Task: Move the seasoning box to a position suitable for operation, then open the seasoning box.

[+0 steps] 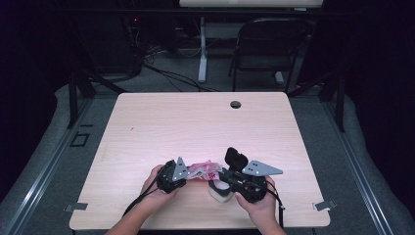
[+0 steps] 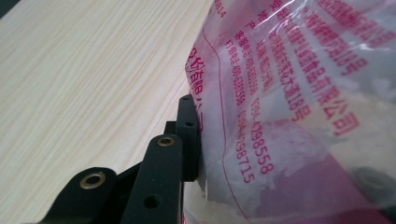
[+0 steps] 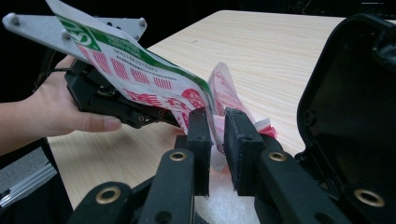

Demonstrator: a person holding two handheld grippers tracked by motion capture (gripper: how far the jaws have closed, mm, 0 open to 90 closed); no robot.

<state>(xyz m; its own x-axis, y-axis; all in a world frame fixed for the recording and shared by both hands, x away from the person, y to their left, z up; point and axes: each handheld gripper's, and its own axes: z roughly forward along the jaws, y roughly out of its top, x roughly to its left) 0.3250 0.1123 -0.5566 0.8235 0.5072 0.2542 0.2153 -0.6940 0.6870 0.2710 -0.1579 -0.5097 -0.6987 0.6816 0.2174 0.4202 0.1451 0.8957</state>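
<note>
High view: a person is holding the left gripper [image 1: 183, 172] and the right gripper [image 1: 226, 177] close together at the six o'clock edge of the worktop [image 1: 195, 122]; a pink-printed plastic bag [image 1: 203, 170] is stretching between them, with a white content [image 1: 220, 192] showing under the right one.

Left gripper view: the bag [image 2: 299, 102] is lying against the inner face of the one black jaw in sight at seven o'clock; the other jaw is hiding behind the film, so whether this gripper is pinching cannot be told.

Right gripper view: the narrow-set jaws of the right gripper [image 3: 217, 135] are flanking a fold of the bag [image 3: 219, 93]; a slim gap is showing beside the film, so the grip looks loose.

Step in hand: likely tugging the bag open or re-gripping its edge.

Next move: probably calling for the right jaws to be pinching the film firmly again before pulling toward three o'clock, away from the left hand [image 3: 60, 112].
</note>
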